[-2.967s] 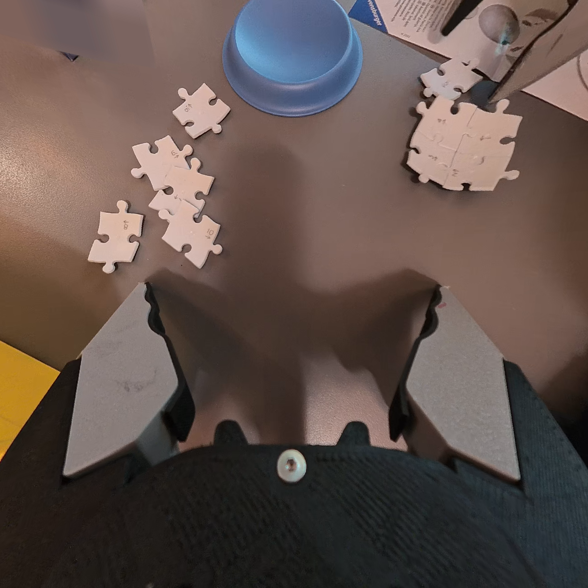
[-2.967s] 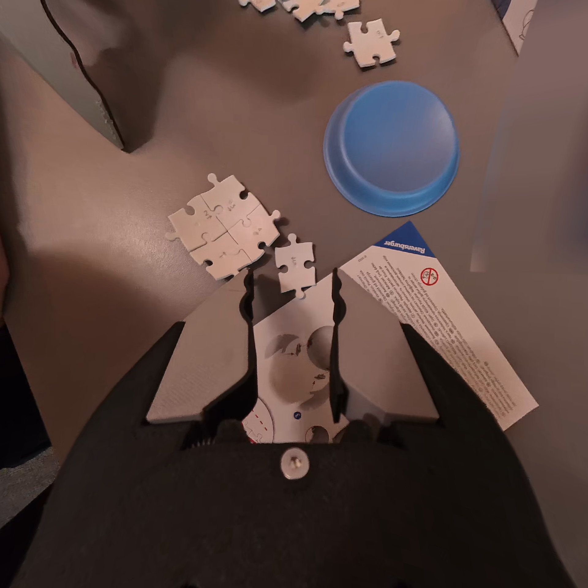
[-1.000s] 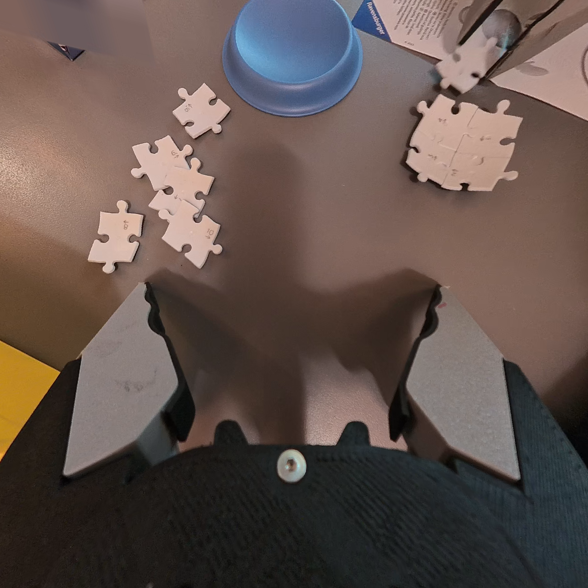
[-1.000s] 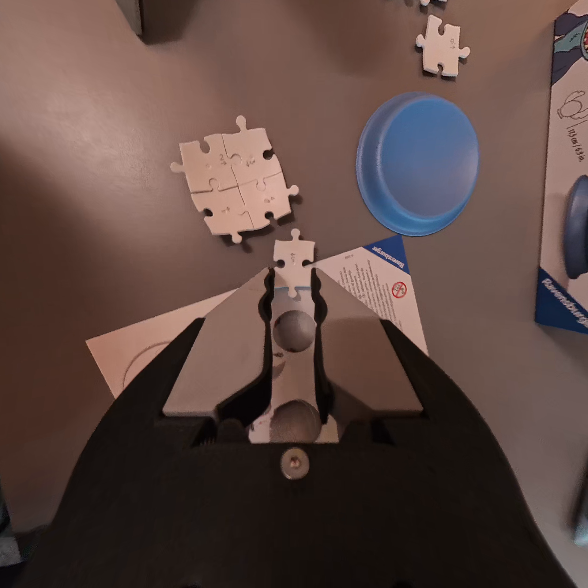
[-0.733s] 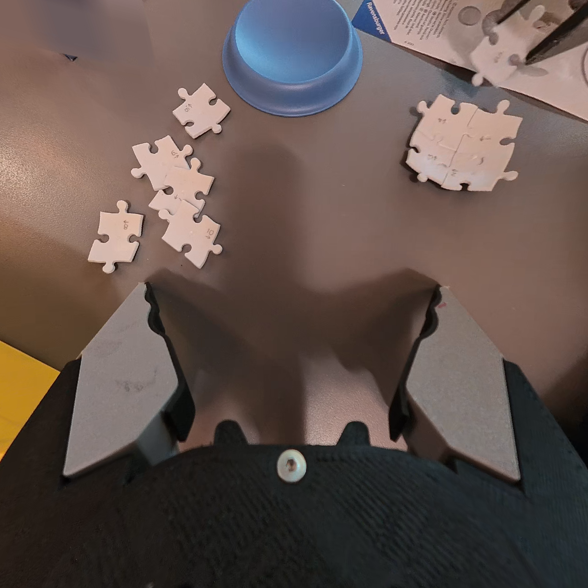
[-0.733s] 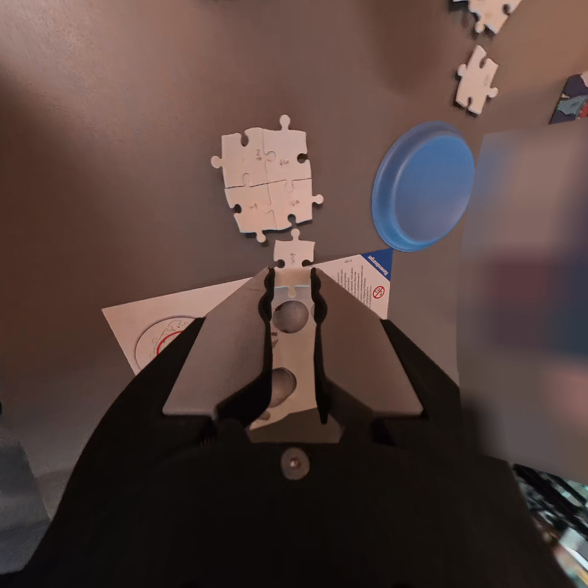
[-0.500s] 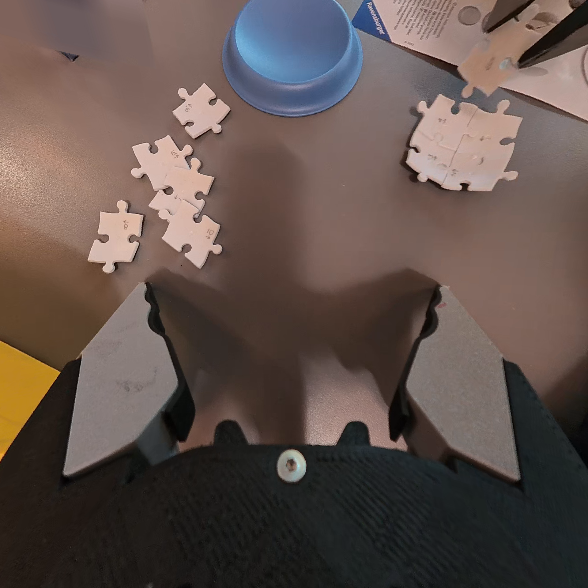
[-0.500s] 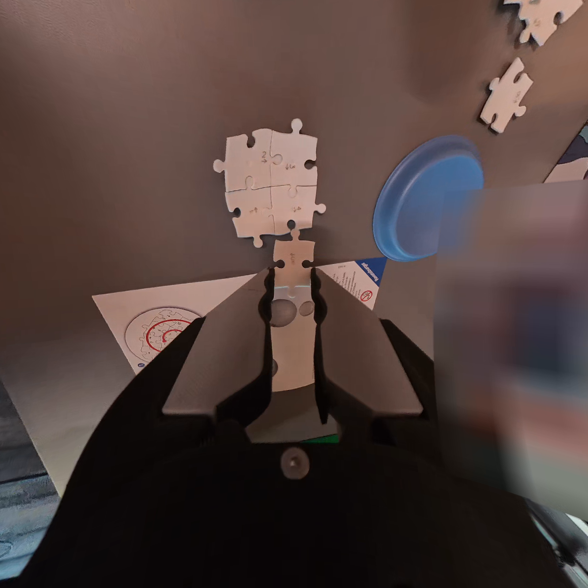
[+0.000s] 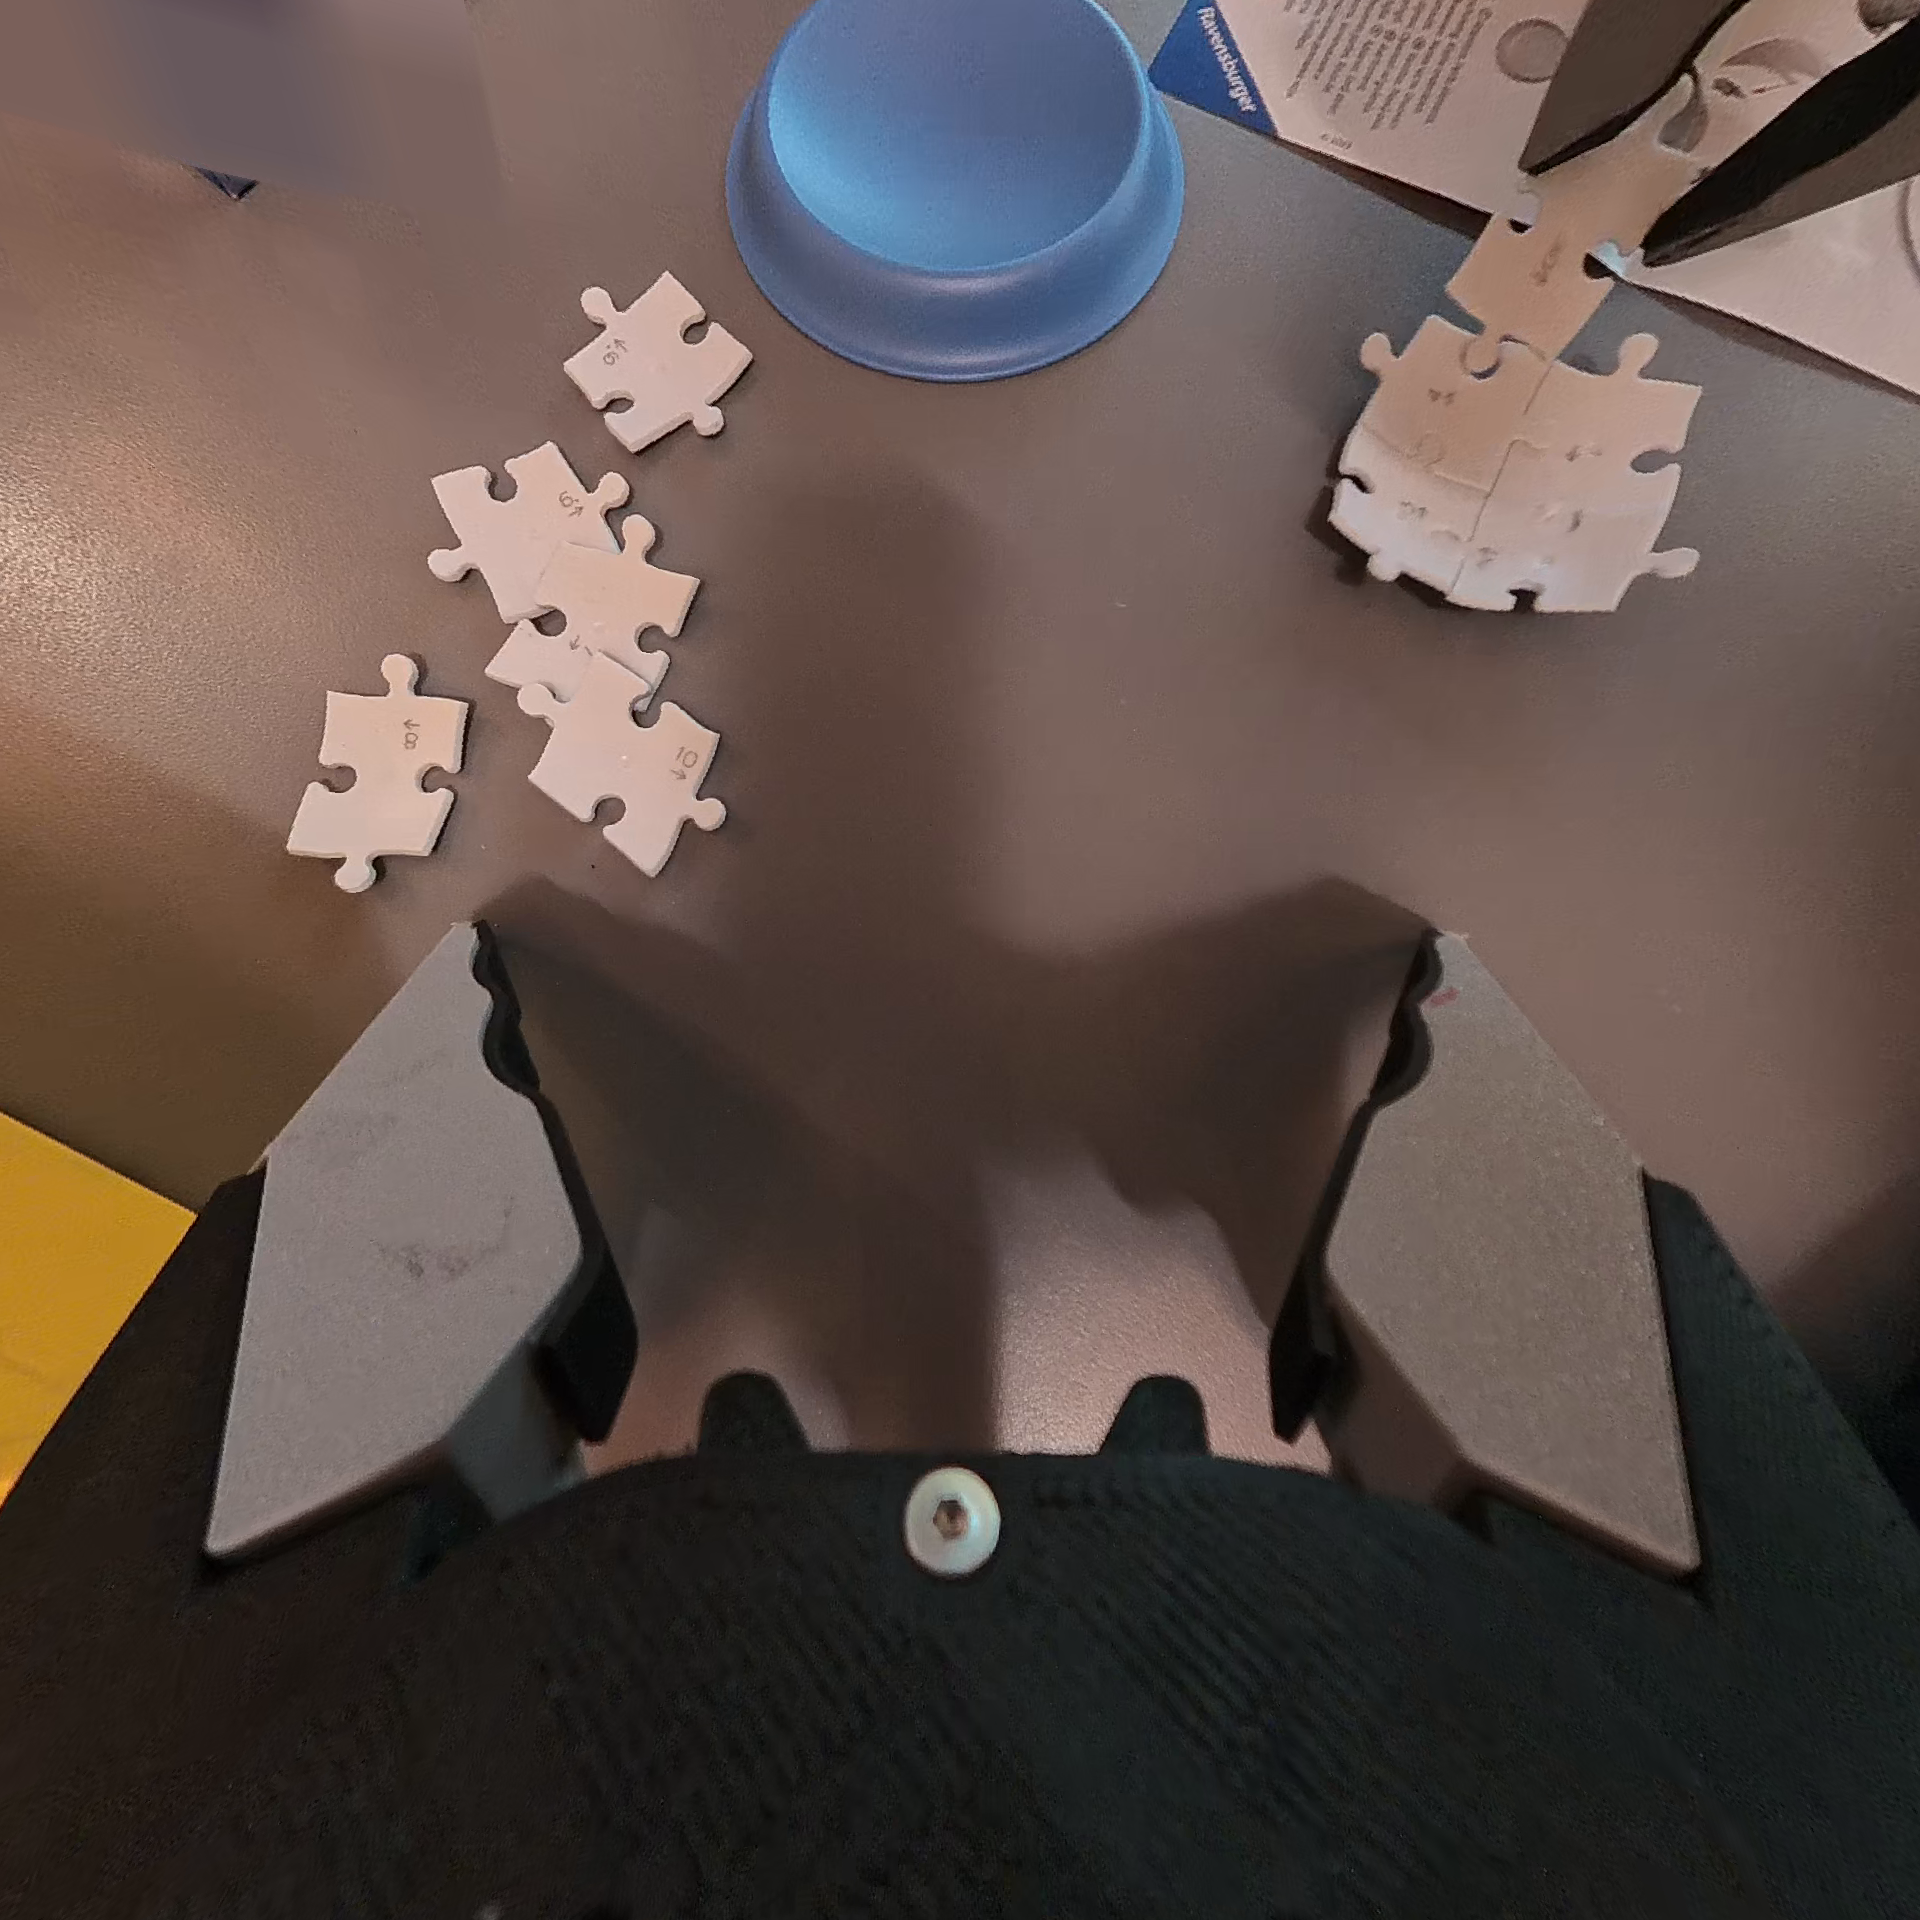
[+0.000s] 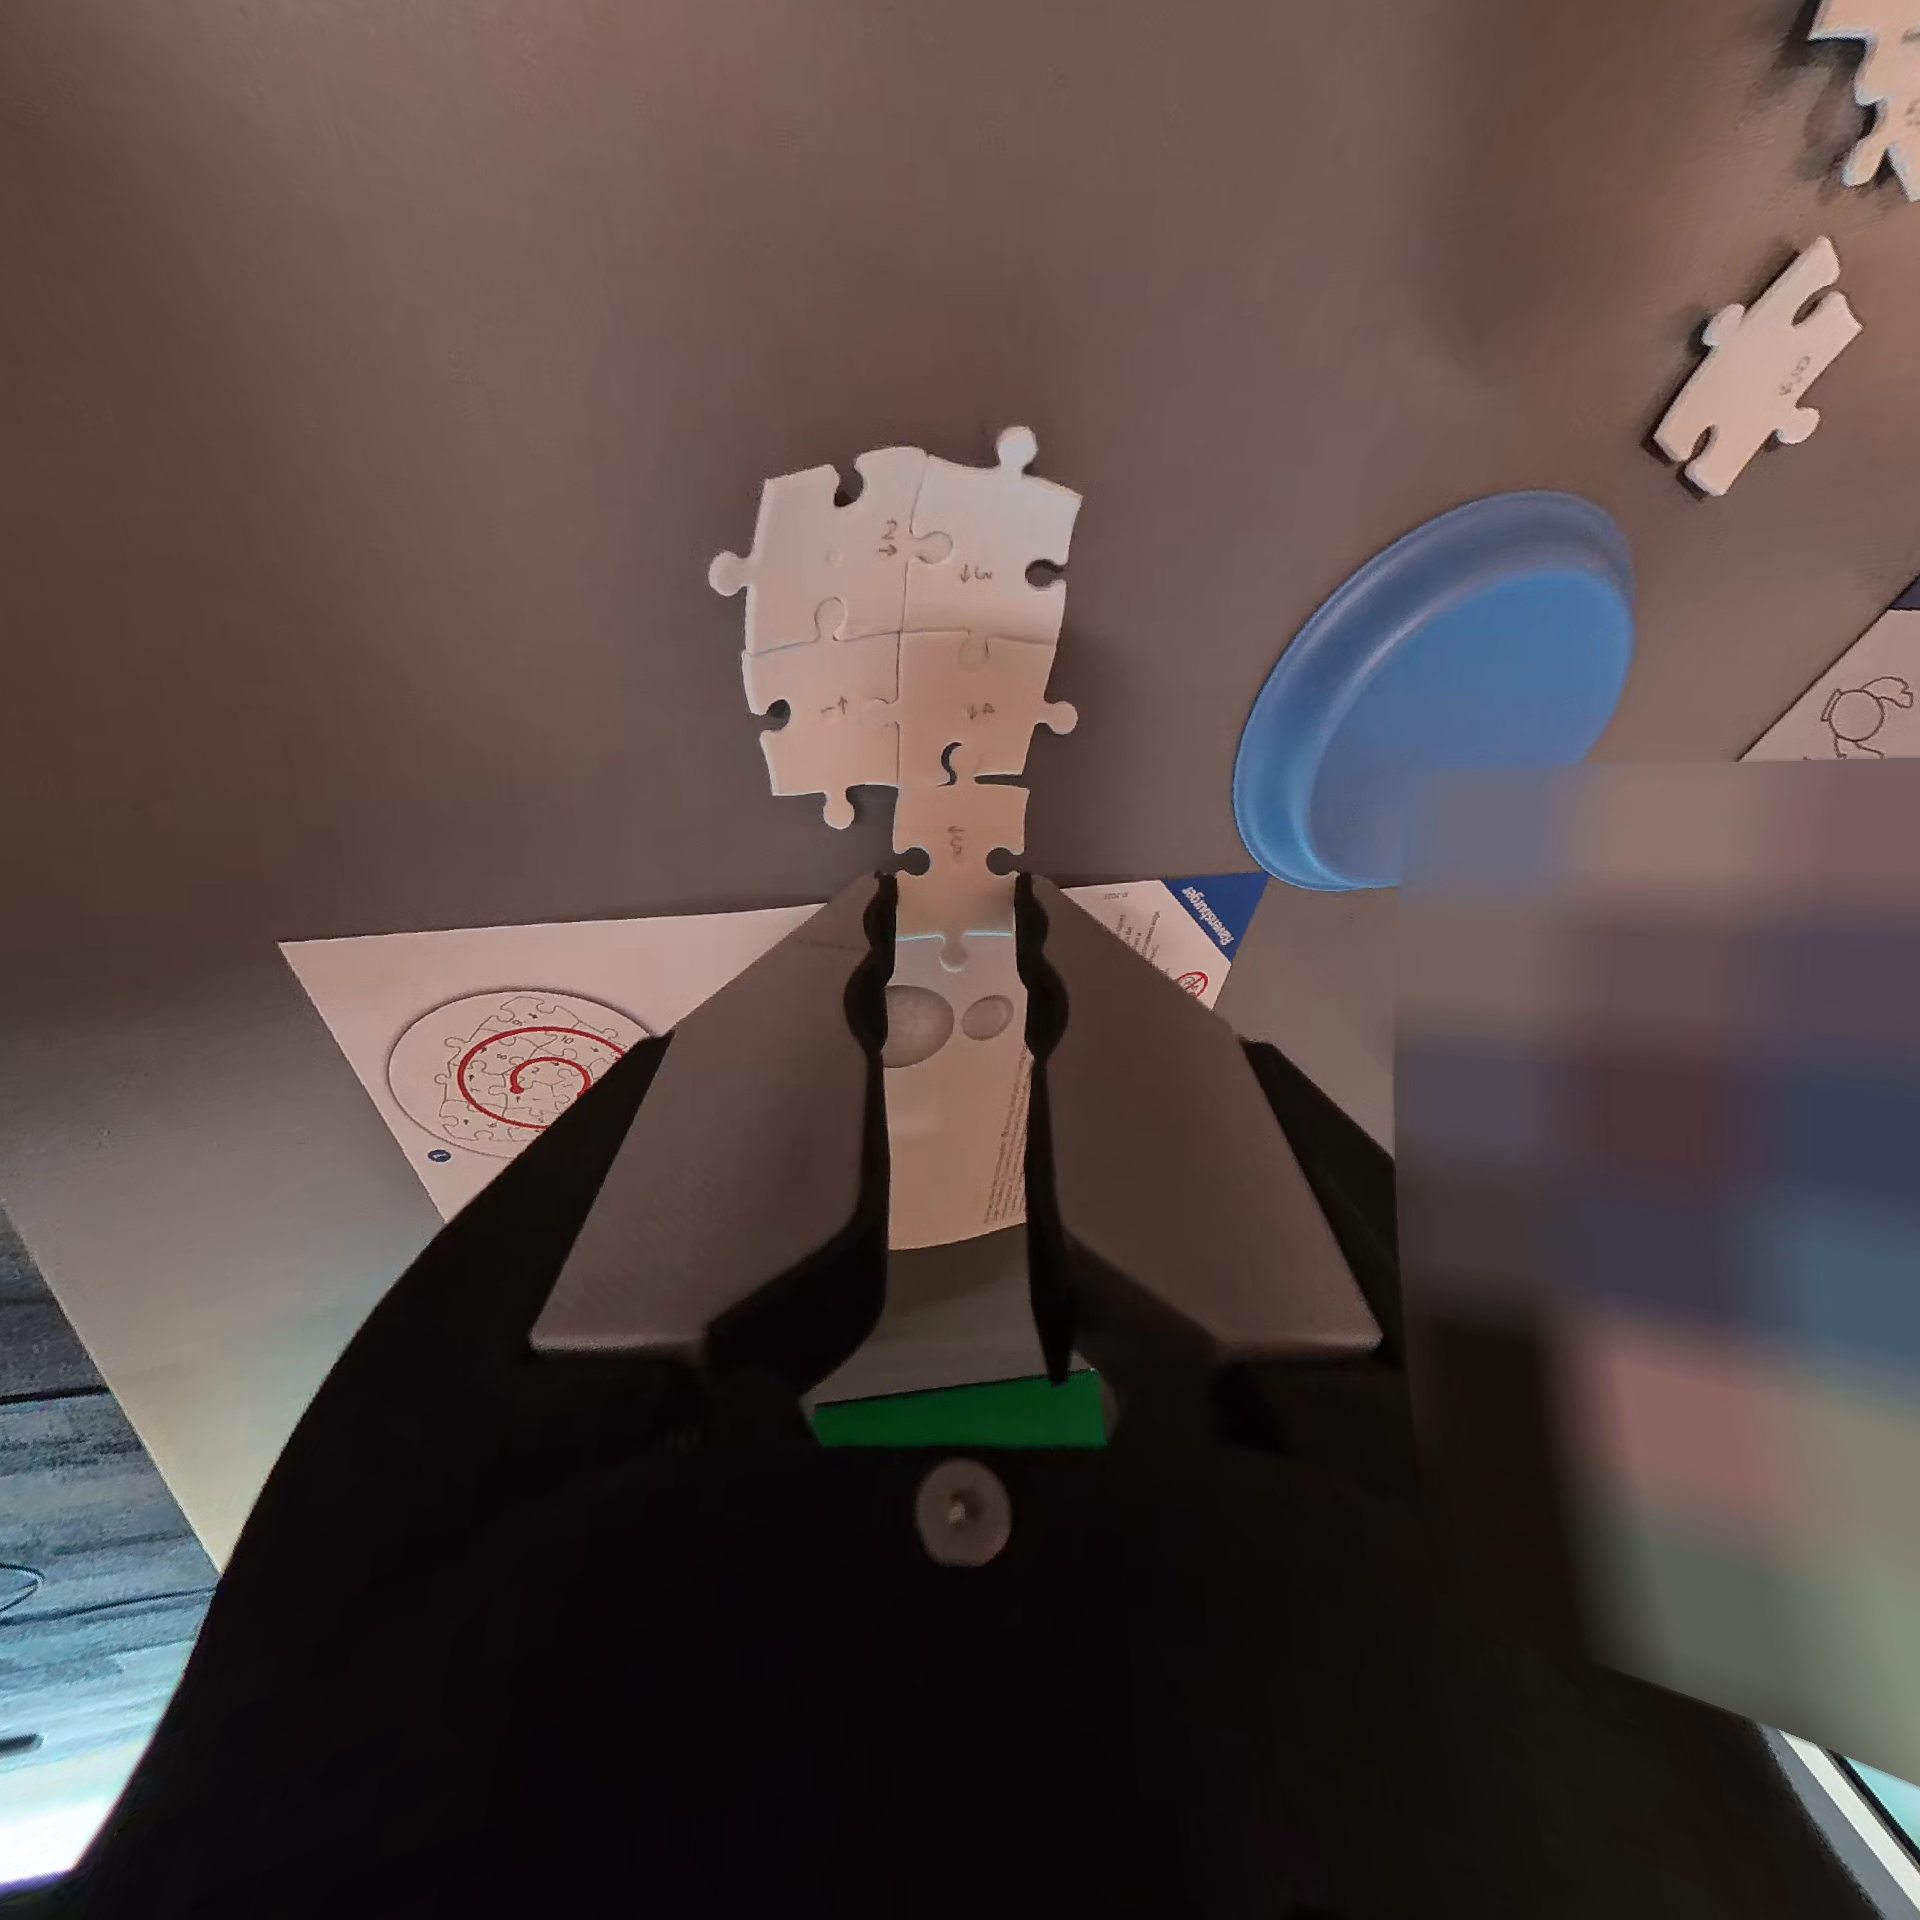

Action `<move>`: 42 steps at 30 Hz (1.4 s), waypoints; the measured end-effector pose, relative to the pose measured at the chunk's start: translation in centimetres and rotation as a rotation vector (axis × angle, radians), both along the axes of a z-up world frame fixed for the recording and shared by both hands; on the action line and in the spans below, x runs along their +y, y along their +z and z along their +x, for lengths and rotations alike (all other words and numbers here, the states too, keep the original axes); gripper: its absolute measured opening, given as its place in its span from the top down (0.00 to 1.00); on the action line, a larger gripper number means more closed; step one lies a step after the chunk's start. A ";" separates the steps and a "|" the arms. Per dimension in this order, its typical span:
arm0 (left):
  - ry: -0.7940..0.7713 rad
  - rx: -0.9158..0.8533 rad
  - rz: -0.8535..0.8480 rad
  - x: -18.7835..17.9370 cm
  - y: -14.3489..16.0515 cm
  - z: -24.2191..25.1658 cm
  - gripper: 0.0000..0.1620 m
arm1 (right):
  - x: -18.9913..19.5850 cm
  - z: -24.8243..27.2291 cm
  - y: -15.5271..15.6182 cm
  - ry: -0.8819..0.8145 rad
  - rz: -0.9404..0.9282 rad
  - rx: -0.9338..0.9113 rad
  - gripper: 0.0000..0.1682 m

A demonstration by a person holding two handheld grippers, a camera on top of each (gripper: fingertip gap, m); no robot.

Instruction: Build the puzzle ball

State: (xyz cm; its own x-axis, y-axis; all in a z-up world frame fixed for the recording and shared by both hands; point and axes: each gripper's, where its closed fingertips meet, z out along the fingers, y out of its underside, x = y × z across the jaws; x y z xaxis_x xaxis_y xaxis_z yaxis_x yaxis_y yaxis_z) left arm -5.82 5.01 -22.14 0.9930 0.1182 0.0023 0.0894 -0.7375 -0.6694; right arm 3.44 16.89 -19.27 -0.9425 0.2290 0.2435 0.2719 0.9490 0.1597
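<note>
A joined patch of white puzzle pieces (image 10: 904, 623) lies on the brown table; it also shows at the far right of the left wrist view (image 9: 1517, 488). My right gripper (image 10: 951, 883) is shut on a single white puzzle piece (image 10: 961, 831), tilted down, with the piece's tab at the notch in the patch's near edge. The same piece (image 9: 1538, 275) meets the patch's far edge in the left wrist view. My left gripper (image 9: 956, 945) is open and empty, above bare table. Several loose white pieces (image 9: 582, 623) lie ahead of it to the left.
A blue round stand (image 9: 956, 177) sits at the far middle of the table, right of the patch in the right wrist view (image 10: 1444, 686). A printed instruction sheet (image 10: 499, 1039) lies under my right gripper. A yellow surface (image 9: 52, 1247) shows at the left edge.
My right gripper has carried the single piece forward and down until its tab reaches the joined patch, tilting steeper. My left gripper has not moved.
</note>
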 end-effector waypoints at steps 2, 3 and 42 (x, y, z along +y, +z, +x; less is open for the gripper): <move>0.000 0.000 0.000 0.0 0.0 0.0 0.02 | 0.0 0.0 -0.1 0.001 0.004 -0.005 0.88; 0.000 0.000 0.000 0.0 0.0 0.0 0.02 | -0.1 0.1 -0.1 0.002 0.004 -0.008 0.88; 0.000 0.000 0.000 0.0 0.0 0.0 0.02 | 0.9 0.8 -0.3 -0.064 -0.059 0.043 0.97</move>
